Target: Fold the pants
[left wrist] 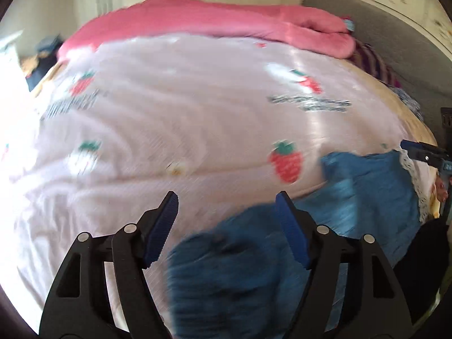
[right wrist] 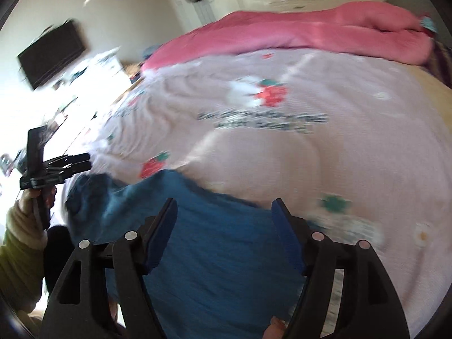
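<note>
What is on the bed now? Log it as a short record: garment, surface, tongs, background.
garment: blue fabric pants, bunched at the bed's near edge
surface: pale pink strawberry-print bedspread
left tongs: open, nothing between the pads
right tongs: open, above the pants, not gripping
background: rolled pink blanket along the far side

- pants (right wrist: 214,243): deep blue, a lighter, washed blue on the spread part in the left wrist view.
- bed cover (left wrist: 175,130): pale pink-lilac, printed with red strawberries topped by green leaves, white patches, small white flowers with yellow centres, and lines of dark lettering too blurred to read.
- blanket (left wrist: 214,19): bright pink, plain.
- headboard (left wrist: 395,39): grey.
- left gripper (left wrist: 227,200) and right gripper (right wrist: 224,206): black frames, dark blue ribbed pads (left wrist: 163,226).
- screen (right wrist: 50,56) on the wall: black.
- sleeve (right wrist: 17,257): olive green with a cream cuff.
- lace trim (left wrist: 415,178): white.
</note>
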Demonstrator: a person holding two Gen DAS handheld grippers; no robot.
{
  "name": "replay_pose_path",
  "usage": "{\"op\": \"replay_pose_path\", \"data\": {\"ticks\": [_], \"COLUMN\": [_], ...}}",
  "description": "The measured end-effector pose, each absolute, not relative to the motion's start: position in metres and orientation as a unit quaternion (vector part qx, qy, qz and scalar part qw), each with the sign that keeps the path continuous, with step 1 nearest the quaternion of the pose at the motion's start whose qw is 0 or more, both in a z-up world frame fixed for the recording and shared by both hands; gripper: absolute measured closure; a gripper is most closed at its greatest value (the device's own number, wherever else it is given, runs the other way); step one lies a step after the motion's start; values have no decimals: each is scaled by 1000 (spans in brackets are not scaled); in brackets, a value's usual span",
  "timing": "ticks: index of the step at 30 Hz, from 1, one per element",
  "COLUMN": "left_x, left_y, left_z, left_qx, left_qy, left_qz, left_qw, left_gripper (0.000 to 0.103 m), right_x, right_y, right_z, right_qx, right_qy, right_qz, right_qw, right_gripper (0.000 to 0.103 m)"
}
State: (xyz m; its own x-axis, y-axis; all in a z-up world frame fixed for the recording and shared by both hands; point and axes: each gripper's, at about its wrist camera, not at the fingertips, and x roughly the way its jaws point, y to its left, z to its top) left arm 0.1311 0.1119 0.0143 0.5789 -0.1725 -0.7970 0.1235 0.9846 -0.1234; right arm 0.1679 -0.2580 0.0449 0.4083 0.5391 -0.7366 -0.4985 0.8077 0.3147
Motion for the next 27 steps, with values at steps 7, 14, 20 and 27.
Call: {"op": "replay_pose_path", "data": {"ticks": [7, 14, 20, 27], "left_x": [130, 125, 125, 127], "left_y": [122, 125, 128, 130], "left_z": [-10, -31, -32, -33], "left_qx": [-44, -38, -41, -35], "left_qy": [484, 503, 493, 489], "left_qz": [-85, -67, -51, -34], "left_qw": [870, 861, 867, 871], "left_gripper": [40, 49, 49, 42], "right_x": [216, 226, 233, 229], "right_y": [-161, -133, -142, -158], "right_z": [2, -18, -22, -26], "right_qx": [-44, -68, -63, -21], "right_qy": [503, 520, 512, 501], "right_qz": [331, 337, 306, 306], "right_qw": [797, 782, 800, 809], "right_gripper": [34, 100, 101, 89]}}
